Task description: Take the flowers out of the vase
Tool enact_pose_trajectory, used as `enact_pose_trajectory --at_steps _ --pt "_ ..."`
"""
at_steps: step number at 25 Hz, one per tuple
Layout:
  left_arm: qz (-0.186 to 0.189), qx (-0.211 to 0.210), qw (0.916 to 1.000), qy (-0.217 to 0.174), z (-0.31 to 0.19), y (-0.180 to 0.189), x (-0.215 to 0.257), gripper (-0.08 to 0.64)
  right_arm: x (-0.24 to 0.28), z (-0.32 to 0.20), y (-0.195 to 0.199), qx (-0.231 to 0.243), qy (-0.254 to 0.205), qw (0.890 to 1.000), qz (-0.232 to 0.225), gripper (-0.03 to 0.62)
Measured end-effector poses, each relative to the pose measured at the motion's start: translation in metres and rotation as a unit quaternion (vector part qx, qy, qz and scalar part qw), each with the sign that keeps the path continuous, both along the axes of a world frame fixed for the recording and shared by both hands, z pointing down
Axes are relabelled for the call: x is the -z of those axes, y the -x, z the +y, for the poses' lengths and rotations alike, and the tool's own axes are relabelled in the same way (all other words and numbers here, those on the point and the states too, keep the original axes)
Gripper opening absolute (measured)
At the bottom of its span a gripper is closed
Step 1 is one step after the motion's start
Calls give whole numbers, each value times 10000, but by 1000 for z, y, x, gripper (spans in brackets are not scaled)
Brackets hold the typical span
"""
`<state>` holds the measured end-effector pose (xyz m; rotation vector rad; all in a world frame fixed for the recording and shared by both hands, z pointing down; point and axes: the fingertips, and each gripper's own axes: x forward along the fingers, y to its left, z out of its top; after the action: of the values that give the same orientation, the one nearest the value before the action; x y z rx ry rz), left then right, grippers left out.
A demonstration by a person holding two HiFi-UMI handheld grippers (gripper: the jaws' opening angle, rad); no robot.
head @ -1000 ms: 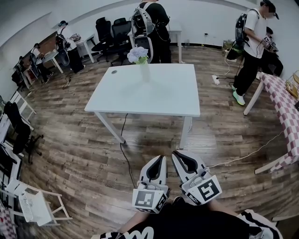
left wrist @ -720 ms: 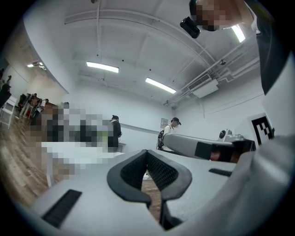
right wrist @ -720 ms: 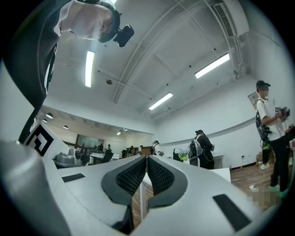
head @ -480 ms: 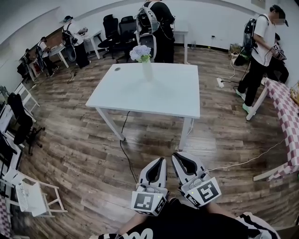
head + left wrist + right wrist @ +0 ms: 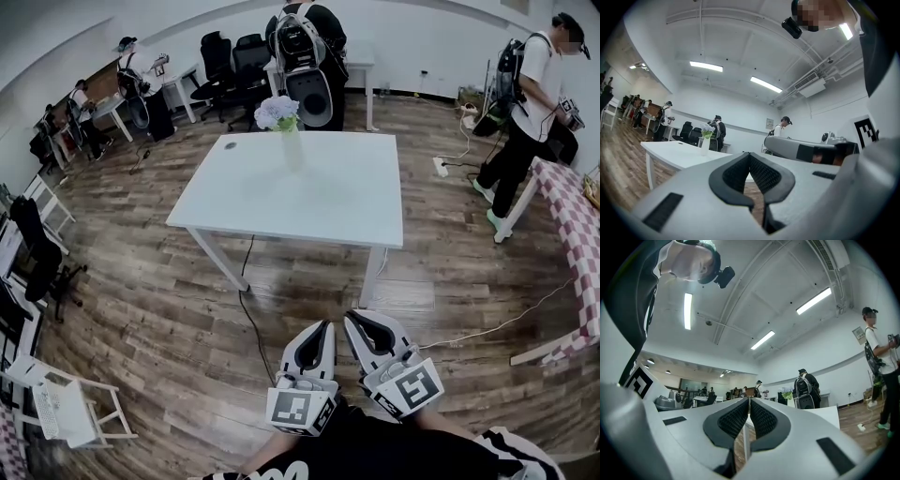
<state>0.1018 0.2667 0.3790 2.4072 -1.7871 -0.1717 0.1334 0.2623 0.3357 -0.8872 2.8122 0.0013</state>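
A white vase (image 5: 292,150) with pale lilac flowers (image 5: 278,112) stands near the far edge of a white table (image 5: 328,206). My left gripper (image 5: 325,326) and right gripper (image 5: 349,319) hover side by side over the wooden floor, well short of the table. Both are shut with nothing between their jaws. In the left gripper view the closed jaw tips of the left gripper (image 5: 750,153) point level toward the room, with the vase (image 5: 705,149) and flowers (image 5: 708,133) small to the left. In the right gripper view the flowers (image 5: 788,394) show beyond the shut right gripper (image 5: 749,399).
A person with a backpack (image 5: 305,47) stands just behind the table. Another person (image 5: 530,103) stands at the right near a checked-cloth table (image 5: 577,225). Cables (image 5: 251,309) run across the floor under the table. Office chairs (image 5: 225,56) and desks line the far left.
Both grippers have stayed shut and together, drifting slightly. The person behind the table has shifted, and the person at the right has stepped a little.
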Motion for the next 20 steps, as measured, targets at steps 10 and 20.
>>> enact_pose_trajectory --at_steps 10,20 --pt "26 -208 9998 1 -79 39 0 5 -2 -77 37 -230 13 9997 55 26" --pt "1 -399 9991 105 -165 96 0 5 0 -163 93 -480 61 9988 8 26"
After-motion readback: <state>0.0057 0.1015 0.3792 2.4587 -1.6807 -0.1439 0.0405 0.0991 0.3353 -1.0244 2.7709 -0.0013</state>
